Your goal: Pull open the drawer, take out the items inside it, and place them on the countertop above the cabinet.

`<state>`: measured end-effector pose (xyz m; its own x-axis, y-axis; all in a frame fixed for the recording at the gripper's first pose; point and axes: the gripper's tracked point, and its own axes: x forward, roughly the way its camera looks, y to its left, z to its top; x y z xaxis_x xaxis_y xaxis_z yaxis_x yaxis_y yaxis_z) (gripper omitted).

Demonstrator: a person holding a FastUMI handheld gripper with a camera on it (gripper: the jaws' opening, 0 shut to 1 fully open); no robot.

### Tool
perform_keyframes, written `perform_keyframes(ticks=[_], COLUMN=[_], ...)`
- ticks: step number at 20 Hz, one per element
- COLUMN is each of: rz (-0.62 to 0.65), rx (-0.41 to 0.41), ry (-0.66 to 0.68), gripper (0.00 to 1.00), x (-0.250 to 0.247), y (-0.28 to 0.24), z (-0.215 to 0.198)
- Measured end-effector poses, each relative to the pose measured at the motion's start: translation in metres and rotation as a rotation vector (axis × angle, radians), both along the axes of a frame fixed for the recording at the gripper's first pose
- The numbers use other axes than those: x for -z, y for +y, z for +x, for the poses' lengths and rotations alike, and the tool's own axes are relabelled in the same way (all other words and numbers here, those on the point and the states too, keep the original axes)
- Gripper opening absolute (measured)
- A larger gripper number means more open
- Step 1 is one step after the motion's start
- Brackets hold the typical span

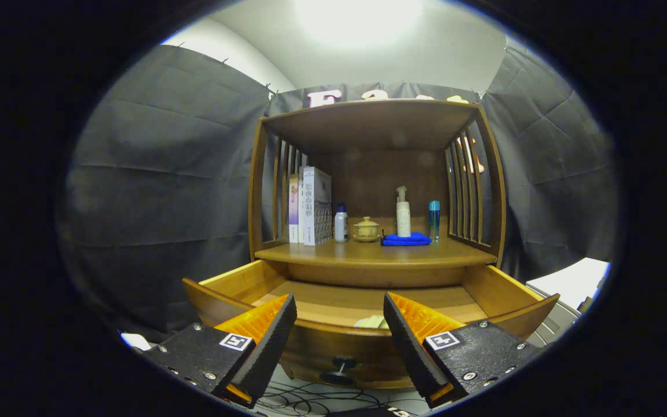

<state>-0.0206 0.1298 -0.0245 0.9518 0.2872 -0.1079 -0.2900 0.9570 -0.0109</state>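
The wooden cabinet's drawer (501, 292) stands pulled out toward me, its front panel with a dark knob (342, 366) just ahead of my fingers. Inside, near the front wall, a pale yellowish item (373, 322) peeks over the rim; most of it is hidden. My gripper (339, 330) hovers open in front of the drawer, a little above its front edge, with nothing between the fingers. Above the drawer lies the countertop (368, 253).
On the countertop stand books (313, 205), a small white bottle (341, 223), a lidded ceramic pot (366, 230), a pump bottle (403, 213) on a blue cloth (406, 239), and a blue-capped bottle (434, 220). Slatted side walls flank the shelf. Cables lie on the floor below.
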Motion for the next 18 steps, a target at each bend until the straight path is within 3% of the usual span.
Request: perform_keyframes(ticks=[9,13,18], rz=[0.04,0.019,-0.035], rx=[-0.011,-0.031,0.012], ry=[0.157,0.308,0.455], gripper=[0.94,0.93,0.93], x=[-0.008,0.018,0.057], y=[0.002,0.003,-0.013], z=[0.061,0.09,0.116])
